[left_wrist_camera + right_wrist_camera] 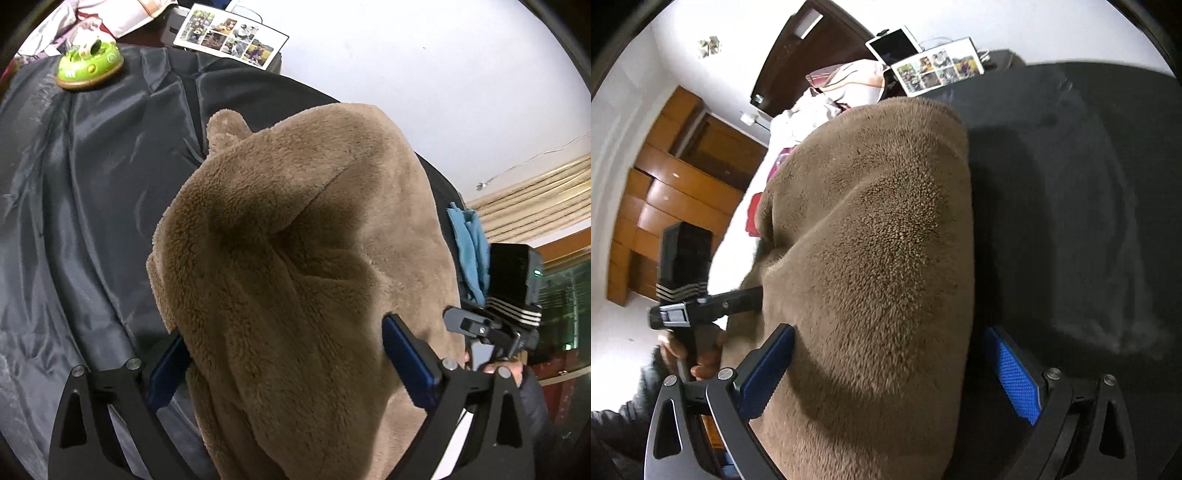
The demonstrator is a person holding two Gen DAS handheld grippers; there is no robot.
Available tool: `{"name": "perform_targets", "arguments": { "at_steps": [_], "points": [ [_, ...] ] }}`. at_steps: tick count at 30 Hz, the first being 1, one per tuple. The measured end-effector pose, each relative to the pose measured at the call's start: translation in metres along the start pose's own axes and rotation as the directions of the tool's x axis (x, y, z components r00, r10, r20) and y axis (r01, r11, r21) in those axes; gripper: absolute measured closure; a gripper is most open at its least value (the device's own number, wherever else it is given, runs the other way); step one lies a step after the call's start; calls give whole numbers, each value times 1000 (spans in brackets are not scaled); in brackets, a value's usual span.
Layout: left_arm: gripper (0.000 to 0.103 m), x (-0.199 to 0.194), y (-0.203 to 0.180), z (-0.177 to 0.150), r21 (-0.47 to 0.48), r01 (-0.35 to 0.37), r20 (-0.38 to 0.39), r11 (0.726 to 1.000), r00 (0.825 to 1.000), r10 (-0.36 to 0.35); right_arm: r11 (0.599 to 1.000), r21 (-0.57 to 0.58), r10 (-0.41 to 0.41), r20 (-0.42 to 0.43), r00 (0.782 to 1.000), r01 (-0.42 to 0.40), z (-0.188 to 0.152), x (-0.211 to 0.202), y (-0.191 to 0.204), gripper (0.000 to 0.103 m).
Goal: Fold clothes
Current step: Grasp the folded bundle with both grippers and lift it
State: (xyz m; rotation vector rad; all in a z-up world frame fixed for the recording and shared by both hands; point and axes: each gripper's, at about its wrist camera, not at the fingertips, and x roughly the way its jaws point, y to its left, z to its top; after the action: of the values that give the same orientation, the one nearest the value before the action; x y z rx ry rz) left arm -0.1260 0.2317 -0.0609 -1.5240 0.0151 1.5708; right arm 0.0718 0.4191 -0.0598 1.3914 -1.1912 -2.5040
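A brown fleece garment (295,229) lies bunched on a dark grey sheet (92,177). My left gripper (288,358) is wide open, its blue pads (408,354) on either side of the garment's near edge, with fleece between the jaws. My right gripper (897,369) is also wide open over the same garment (871,229); its left pad presses the fleece and its right pad (1015,376) stands clear over the sheet (1071,184). Each gripper shows in the other's view: the right one (491,325) beside the garment, the left one (713,306) partly hidden behind the fleece.
A green round toy (88,62) and a photo sheet (229,35) sit at the far end of the sheet. A blue cloth (467,247) hangs at the right edge. Wooden cabinets (672,192), a dark door (798,48) and pink bedding (842,85) lie beyond.
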Motion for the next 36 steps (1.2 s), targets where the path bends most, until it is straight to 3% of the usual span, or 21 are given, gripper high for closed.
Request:
{"name": "perform_targets", "arguments": {
  "at_steps": [8, 17, 20, 22, 24, 26, 30, 36],
  "points": [
    [1, 10, -2, 2, 36, 75, -25, 997, 997, -75, 996, 12, 91, -40, 995, -90, 8, 19, -5, 1],
    [1, 16, -2, -1, 44, 113, -17, 993, 993, -113, 998, -26, 62, -69, 996, -64, 14, 34, 11, 2],
    [2, 19, -9, -4, 53, 107, -16, 993, 994, -106, 999, -12, 41, -68, 997, -42, 14, 35, 13, 19],
    [7, 19, -13, -5, 53, 103, -14, 993, 995, -102, 999, -5, 33, -60, 998, -34, 14, 33, 15, 28],
    [22, 19, -16, -7, 51, 100, -12, 994, 995, -99, 1000, -11, 26, -39, 999, -27, 13, 27, 20, 39],
    [31, 18, -15, -9, 34, 107, -7, 994, 994, -107, 1000, -27, 11, -18, 1000, -11, 12, 21, 29, 44],
    [49, 14, -20, -14, 4, 140, 5, 990, 990, -140, 996, -82, -24, 23, 999, 26, 8, 2, 48, 48],
    [56, 14, -59, -23, 16, 176, 32, 984, 984, -176, 981, -174, -72, 91, 993, 87, 3, -38, 71, 49]
  ]
}}
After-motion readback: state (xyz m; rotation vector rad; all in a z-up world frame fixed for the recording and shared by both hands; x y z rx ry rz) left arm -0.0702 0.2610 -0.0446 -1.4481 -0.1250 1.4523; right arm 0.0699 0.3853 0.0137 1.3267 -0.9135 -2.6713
